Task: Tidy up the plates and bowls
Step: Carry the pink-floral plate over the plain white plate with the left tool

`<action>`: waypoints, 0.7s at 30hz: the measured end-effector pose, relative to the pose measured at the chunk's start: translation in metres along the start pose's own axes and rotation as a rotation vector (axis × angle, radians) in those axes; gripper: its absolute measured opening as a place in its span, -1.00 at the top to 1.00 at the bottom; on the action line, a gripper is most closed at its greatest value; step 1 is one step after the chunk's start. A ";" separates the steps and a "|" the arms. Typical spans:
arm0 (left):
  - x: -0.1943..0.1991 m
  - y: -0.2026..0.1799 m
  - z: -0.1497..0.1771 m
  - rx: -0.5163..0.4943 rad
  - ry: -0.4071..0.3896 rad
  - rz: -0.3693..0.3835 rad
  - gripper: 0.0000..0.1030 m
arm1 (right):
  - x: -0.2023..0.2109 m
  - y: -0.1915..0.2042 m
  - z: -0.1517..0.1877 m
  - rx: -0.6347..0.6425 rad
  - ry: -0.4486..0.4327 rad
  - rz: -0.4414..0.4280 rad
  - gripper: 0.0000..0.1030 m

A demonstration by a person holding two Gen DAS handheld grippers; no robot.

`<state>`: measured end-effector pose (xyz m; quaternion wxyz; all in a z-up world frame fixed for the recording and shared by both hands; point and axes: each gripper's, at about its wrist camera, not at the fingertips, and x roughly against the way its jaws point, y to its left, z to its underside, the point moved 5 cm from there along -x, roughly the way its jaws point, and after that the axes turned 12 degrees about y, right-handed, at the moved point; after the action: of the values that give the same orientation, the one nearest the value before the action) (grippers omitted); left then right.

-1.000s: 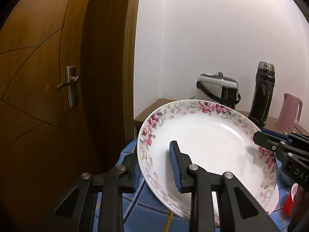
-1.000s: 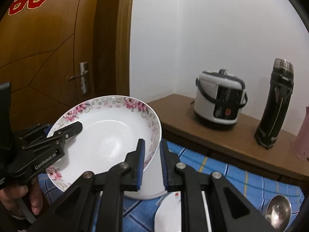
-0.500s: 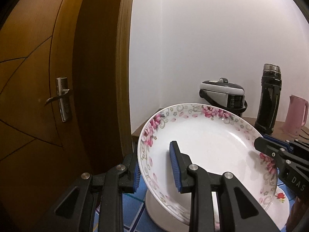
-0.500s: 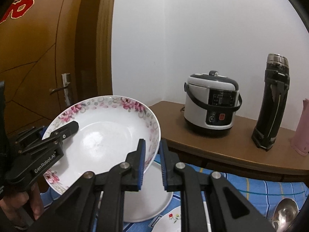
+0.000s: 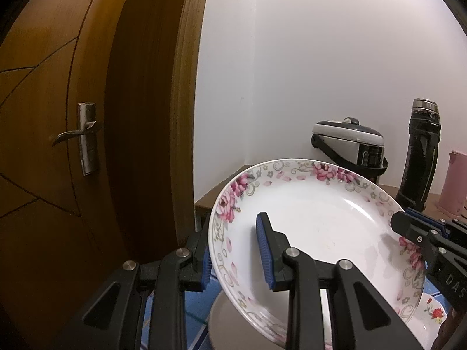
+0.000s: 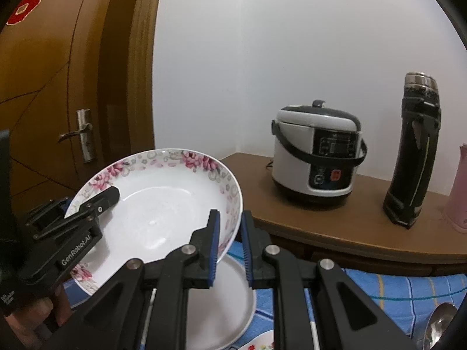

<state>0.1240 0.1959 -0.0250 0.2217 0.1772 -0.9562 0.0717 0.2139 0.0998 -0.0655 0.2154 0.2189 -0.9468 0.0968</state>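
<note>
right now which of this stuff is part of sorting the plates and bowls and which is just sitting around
Part of the job:
- floral plate, held by left gripper and right gripper
- plain white plate beneath it
- small flowered dish

Just lying about:
- rice cooker
- black flask
- pink jug
- spoon
- door handle

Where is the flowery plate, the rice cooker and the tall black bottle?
flowery plate [image 6: 163,204], right wrist view, on its white middle.
rice cooker [image 6: 318,151], right wrist view, on its front panel.
tall black bottle [image 6: 414,151], right wrist view, on its body.
</note>
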 end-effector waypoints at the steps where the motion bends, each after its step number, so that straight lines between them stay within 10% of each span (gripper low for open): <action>1: -0.002 -0.001 -0.001 0.001 0.000 0.002 0.42 | -0.001 -0.002 0.000 -0.005 0.002 -0.002 0.71; 21: -0.031 0.008 0.012 -0.014 0.110 0.022 0.42 | -0.031 0.003 0.013 0.015 0.110 -0.010 0.71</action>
<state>0.1425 0.2108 -0.0501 0.2742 0.1608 -0.9450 0.0772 0.2332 0.1101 -0.0913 0.2657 0.2195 -0.9317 0.1147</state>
